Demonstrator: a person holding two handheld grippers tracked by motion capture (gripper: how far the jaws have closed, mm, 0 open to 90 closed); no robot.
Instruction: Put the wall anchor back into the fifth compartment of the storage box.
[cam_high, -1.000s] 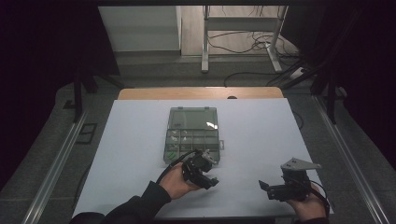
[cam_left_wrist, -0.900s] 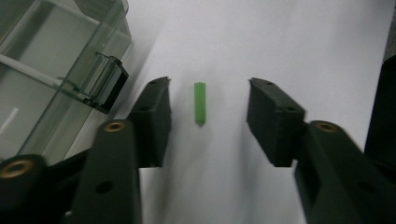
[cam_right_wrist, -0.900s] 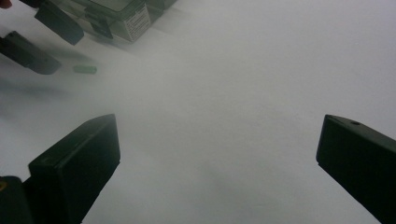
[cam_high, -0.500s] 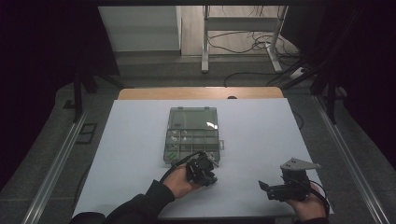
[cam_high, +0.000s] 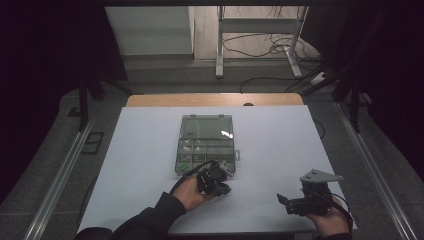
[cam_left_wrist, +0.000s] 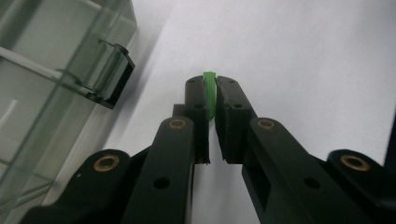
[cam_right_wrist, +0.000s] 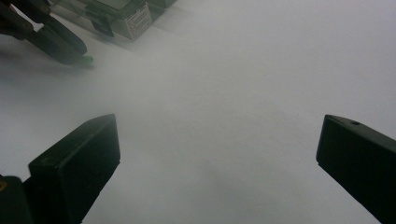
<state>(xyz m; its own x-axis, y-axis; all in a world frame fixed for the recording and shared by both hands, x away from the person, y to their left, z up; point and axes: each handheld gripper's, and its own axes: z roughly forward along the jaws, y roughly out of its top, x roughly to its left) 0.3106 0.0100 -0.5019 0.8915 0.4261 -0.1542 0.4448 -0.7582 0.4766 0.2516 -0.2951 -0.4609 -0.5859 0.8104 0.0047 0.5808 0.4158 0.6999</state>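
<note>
Green part: a small ridged piece pinched between the tips of your left gripper's jaws, its top edge poking just past them, low over the white table.
Left gripper: its jaws have just been closing and now press on the green part from both sides; in the high view you hold it just in front of the box's near right corner, pointing right.
Box: clear plastic, divided into compartments, lid open; it lies in the middle of the table, its latch just left of your left jaws and apart from them.
Right gripper: jaws spread wide, nothing between them; you hold it near the table's front right, pointing left, well apart from the green part.
Table: white top, bare around both grippers.
</note>
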